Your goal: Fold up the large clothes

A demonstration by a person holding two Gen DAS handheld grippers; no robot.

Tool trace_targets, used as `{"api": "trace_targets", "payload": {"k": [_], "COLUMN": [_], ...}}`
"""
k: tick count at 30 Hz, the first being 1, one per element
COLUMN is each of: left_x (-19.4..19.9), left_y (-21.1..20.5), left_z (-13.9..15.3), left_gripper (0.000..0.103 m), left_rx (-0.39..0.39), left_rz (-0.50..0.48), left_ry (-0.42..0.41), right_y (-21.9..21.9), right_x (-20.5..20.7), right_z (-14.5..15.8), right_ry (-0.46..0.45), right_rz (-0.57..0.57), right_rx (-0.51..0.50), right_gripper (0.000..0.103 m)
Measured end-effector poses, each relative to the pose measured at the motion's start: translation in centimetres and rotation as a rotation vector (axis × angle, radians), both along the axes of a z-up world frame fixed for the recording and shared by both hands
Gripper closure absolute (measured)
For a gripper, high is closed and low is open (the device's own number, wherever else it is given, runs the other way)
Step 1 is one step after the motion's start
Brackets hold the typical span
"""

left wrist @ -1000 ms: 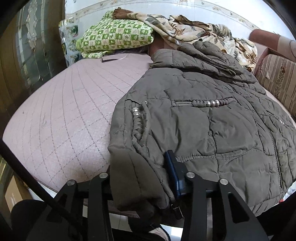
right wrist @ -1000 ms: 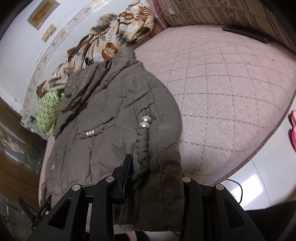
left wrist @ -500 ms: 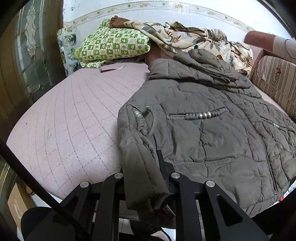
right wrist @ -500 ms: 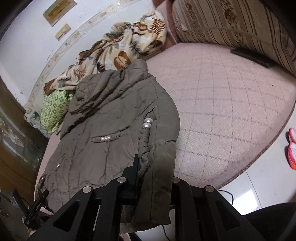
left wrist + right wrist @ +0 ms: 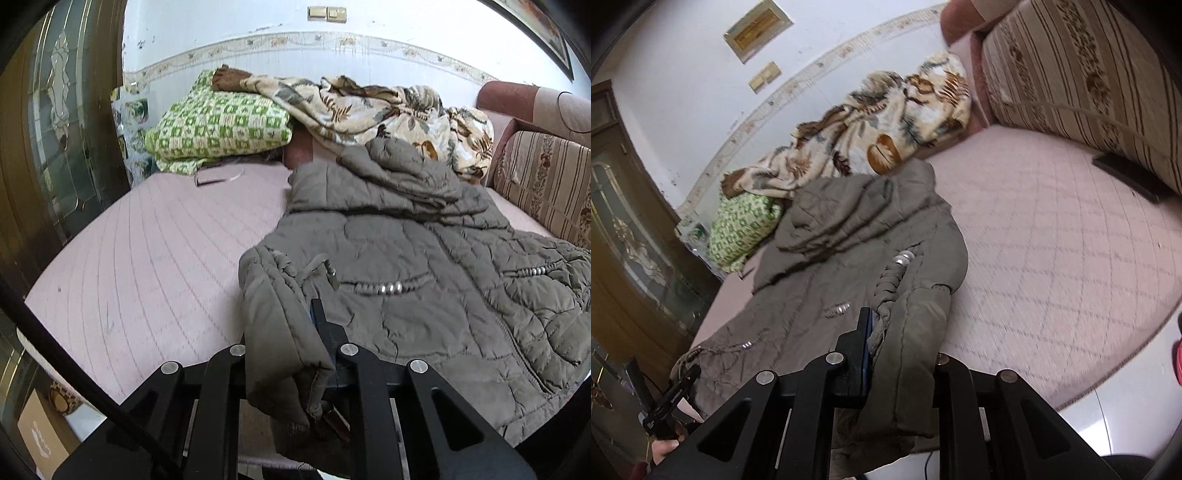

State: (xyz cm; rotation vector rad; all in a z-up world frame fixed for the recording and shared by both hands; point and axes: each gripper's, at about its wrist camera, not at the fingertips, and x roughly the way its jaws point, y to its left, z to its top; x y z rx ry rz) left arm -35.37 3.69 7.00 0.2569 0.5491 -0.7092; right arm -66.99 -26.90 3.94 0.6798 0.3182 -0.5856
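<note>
You had both left tongs (image 5: 291, 354) and right tongs (image 5: 901, 354) clamped on the jacket (image 5: 424, 295) hem corners, body ahead flat on bed (image 5: 155, 258), no fold made yet.

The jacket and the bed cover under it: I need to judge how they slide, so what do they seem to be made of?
Jacket: looks like padded synthetic cloth, matte olive-grey, with puffy stitched panels, fine creases and shiny metal-looking beads. Bed cover: seems a quilted woven fabric, dull pink, with a stitched diamond grid. Neither fibre can be told for sure.
</note>
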Motion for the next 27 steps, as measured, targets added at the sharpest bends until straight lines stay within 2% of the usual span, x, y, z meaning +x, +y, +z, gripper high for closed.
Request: {"api": "trace_targets", "payload": {"k": [5,14,27], "left_x": [0.2,1.2,3.8], "left_y": [-1.0,-1.9,-3.6], "left_z": [1.9,4.1,7.4], "left_gripper": [0.087,0.087,0.087], "left_rx": [-0.018,-0.049,-0.117], "left_rz": [-0.01,-0.011,0.004], "left_ry": [-0.035,-0.046,-0.014], "right_y": [-0.5,-1.2,-3.6], "right_x": [0.4,1.2,1.9], "right_z": [1.6,4.0,7.0], "right_ry": [-0.026,-0.061,-0.162], "right_rz": [0.019,0.04,0.032], "right_rx": [-0.038,-0.069,-0.015], "right_gripper": [0.088,0.088,0.088]}}
